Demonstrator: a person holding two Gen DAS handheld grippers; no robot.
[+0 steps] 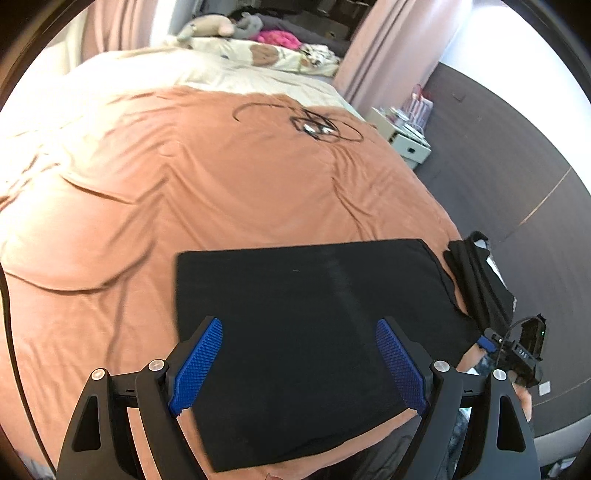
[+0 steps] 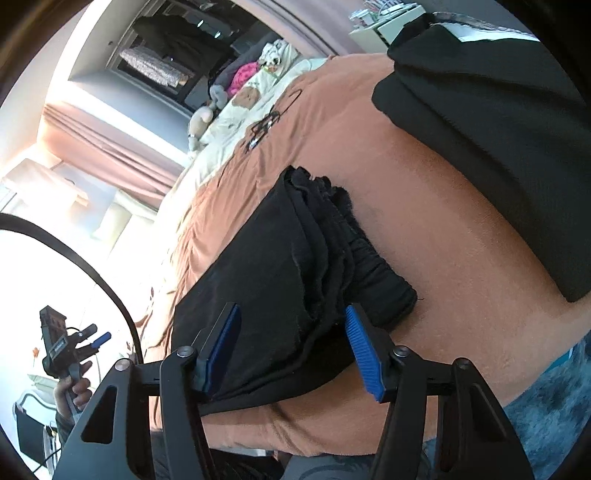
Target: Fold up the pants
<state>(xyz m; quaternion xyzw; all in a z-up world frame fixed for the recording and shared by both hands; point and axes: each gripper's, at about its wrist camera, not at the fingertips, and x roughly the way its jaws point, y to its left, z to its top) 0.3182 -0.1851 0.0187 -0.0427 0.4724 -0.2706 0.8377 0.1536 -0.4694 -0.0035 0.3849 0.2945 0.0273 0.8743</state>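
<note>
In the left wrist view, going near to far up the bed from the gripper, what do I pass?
left gripper → folded black pants → orange bedspread → black line drawing on it → cream sheet → pile of soft toys and clothes.

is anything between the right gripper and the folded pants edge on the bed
Nothing visible is in the way. The right gripper sits right at the layered edge of the folded black pants on the orange bedspread, its pads apart on either side of that edge. The other black garment lies clear, farther away.
</note>
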